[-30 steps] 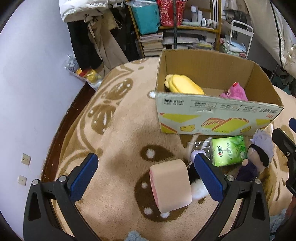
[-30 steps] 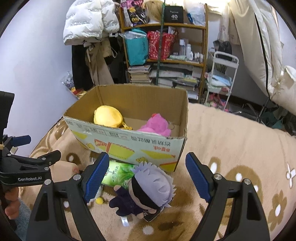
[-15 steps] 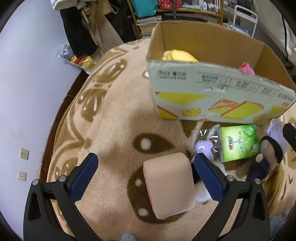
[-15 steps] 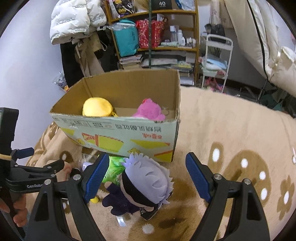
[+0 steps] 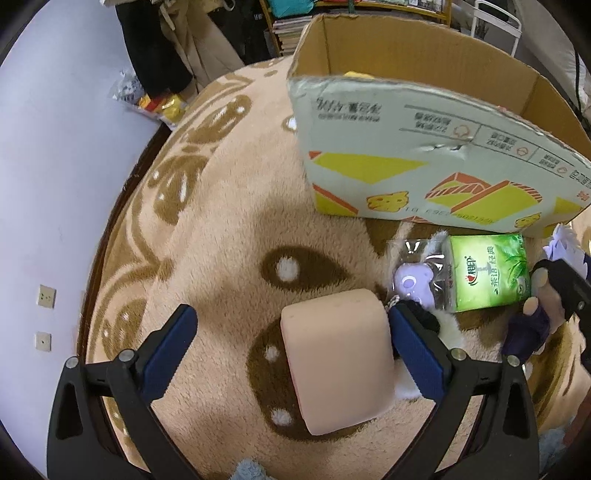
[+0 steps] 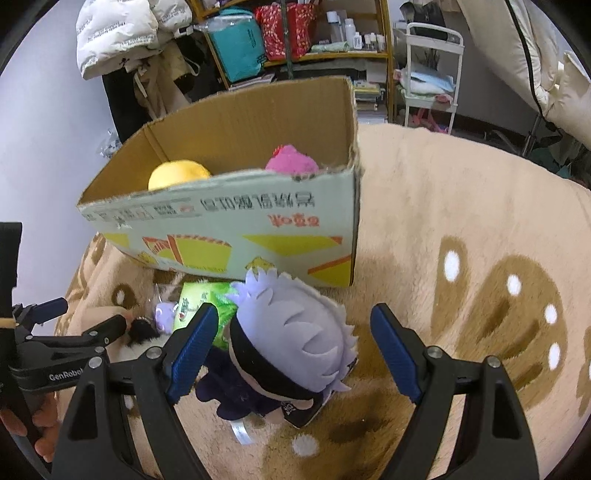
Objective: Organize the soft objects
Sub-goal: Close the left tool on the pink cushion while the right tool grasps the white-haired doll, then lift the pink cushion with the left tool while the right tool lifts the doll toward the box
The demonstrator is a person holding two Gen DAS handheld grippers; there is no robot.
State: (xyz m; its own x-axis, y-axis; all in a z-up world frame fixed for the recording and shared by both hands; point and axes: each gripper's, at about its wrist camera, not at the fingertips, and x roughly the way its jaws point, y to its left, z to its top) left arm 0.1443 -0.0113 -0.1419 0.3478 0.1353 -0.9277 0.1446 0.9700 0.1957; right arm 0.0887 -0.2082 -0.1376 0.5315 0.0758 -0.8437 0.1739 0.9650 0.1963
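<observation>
A peach foam block [image 5: 338, 363] lies on the rug between the fingers of my open left gripper [image 5: 291, 347]; its right side sits close against the right finger. My open right gripper [image 6: 291, 345] straddles a plush doll with pale lilac hair and dark clothes [image 6: 291, 347], also seen at the right edge of the left wrist view [image 5: 532, 325]. A green tissue pack [image 5: 487, 271] and a small lilac toy in clear wrap [image 5: 413, 284] lie in front of the cardboard box [image 5: 424, 155]. The box [image 6: 236, 229] holds a yellow plush [image 6: 179, 175] and a pink plush [image 6: 291, 160].
The beige patterned rug [image 6: 461, 221] covers the floor. A black and white furry item [image 5: 439, 328] lies beside the foam block. Shelves [image 6: 295, 44], hanging coats [image 6: 122, 33] and a white cart [image 6: 432, 74] stand behind the box. A white wall [image 5: 48, 166] is to the left.
Both grippers have moved lower and closer to the rug. The foam block and the doll now sit deeper between their fingers, and the box looms larger.
</observation>
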